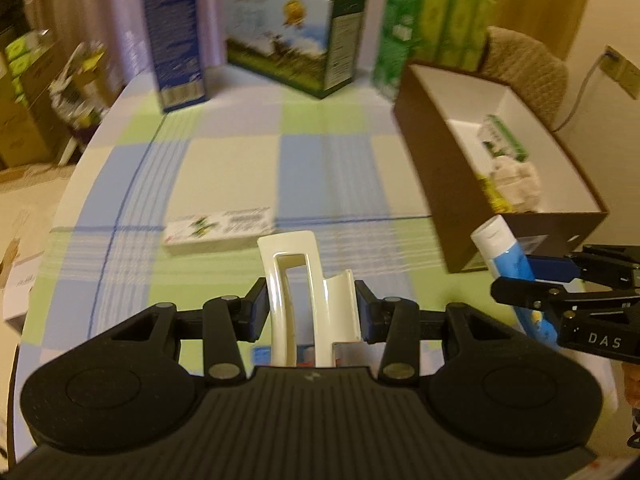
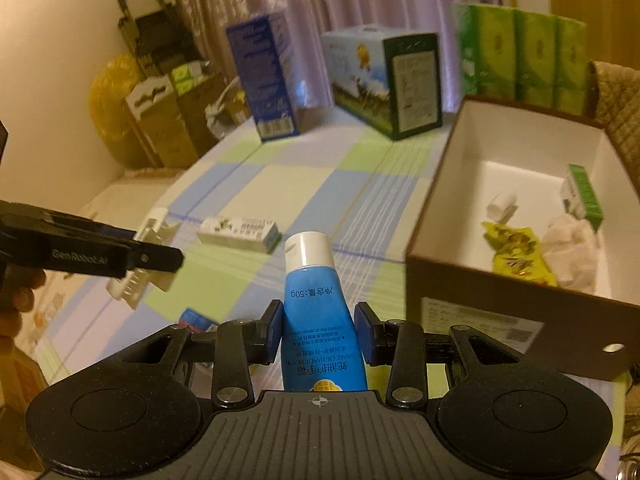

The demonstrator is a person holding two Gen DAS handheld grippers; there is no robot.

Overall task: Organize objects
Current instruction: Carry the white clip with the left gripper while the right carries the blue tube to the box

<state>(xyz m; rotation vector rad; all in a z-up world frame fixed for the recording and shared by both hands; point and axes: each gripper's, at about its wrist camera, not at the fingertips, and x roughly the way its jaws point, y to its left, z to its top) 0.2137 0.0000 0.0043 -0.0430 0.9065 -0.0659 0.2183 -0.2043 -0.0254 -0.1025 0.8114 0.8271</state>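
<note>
My left gripper [image 1: 311, 307] is shut on a cream hair claw clip [image 1: 298, 276], held above the checked tablecloth; in the right wrist view the same clip [image 2: 138, 270] shows at the left in that gripper [image 2: 160, 258]. My right gripper [image 2: 317, 328] is shut on a blue hand cream tube [image 2: 314, 308] with a white cap pointing away; from the left wrist view the tube [image 1: 510, 258] and the right gripper [image 1: 520, 280] sit at the right. A brown box [image 2: 480, 304] with a white inside stands to the right and holds a green carton [image 2: 584, 196], a yellow packet [image 2: 520, 250] and white cloth.
A small flat white carton [image 1: 220, 230] lies on the tablecloth ahead. At the table's far edge stand a tall blue box [image 1: 174, 36], a picture-printed carton [image 1: 292, 40] and green tissue packs [image 1: 432, 28]. Cardboard boxes and bags [image 2: 160, 120] stand off the table on the left.
</note>
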